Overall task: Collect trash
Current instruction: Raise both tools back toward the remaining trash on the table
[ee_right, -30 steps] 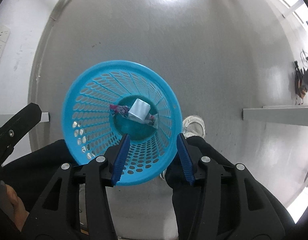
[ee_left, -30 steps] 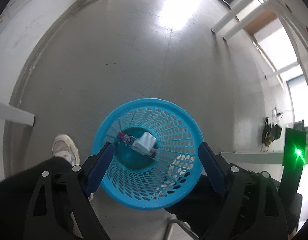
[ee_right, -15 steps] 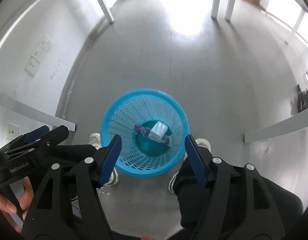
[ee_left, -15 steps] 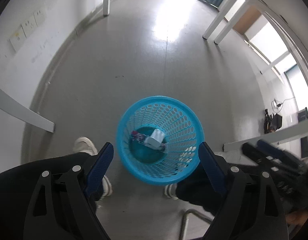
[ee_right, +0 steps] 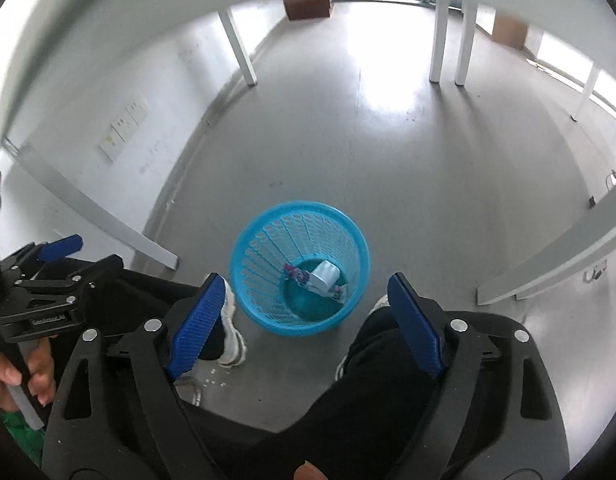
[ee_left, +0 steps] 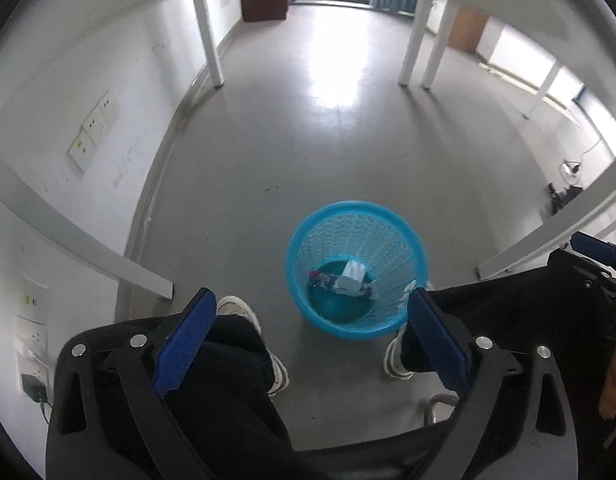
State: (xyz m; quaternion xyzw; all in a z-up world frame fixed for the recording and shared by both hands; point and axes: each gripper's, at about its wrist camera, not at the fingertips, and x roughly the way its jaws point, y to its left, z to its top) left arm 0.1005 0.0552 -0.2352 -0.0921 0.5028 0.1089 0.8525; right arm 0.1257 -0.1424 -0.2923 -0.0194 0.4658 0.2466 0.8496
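Observation:
A blue perforated waste basket [ee_left: 357,220] stands on the grey floor, far below both grippers; it also shows in the right wrist view [ee_right: 268,240]. Inside lie a white crumpled tissue [ee_left: 352,276] and a colourful wrapper [ee_left: 321,279], also seen in the right wrist view as the tissue [ee_right: 325,274] and the wrapper [ee_right: 296,273]. My left gripper [ee_left: 311,336] is open and empty, high above the basket. My right gripper [ee_right: 304,320] is open and empty too.
The person's dark trouser legs and white shoes [ee_left: 240,310] stand on either side of the basket. White table legs [ee_left: 210,36] and table edges [ee_right: 547,264] frame the floor. A wall with sockets [ee_left: 94,130] is at the left.
Both grippers have risen well away from the basket, which now looks much smaller. The right gripper's jaws have opened wider. The trash stays in the basket.

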